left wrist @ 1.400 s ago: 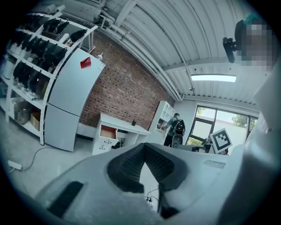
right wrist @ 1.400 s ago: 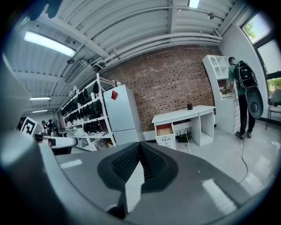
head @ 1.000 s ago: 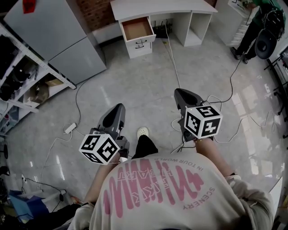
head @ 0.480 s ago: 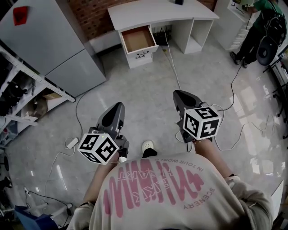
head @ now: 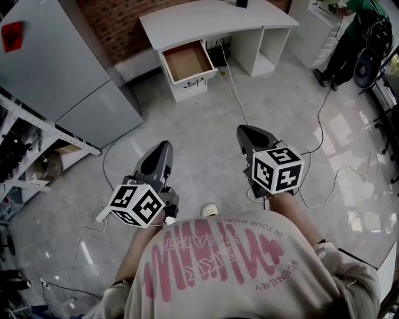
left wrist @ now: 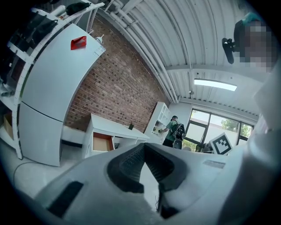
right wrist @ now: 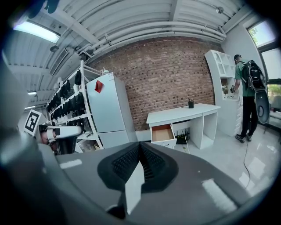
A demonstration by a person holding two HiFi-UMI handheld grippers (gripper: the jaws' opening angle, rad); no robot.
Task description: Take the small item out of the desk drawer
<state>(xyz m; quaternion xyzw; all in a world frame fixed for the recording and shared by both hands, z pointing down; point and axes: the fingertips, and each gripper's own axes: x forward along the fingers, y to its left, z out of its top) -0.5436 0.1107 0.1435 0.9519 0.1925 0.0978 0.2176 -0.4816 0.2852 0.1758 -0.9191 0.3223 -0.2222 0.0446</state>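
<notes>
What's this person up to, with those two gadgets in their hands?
A person holds the left gripper and the right gripper, both shut and empty, pointed out over the floor. Ahead stands a white desk with its drawer pulled open, well out of reach. From here the drawer's bottom looks bare; no small item can be made out. Nothing has been picked up yet.

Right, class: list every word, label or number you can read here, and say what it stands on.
"IN YOUR WORLD": on the person's shirt, upside down in the head view.
"SCENERY": same shirt, also upside down.
Large pink lettering on the shirt: too distorted to read.
Red sign on the grey cabinet: too small to read.
Marker cubes: square patterns only, no words.
</notes>
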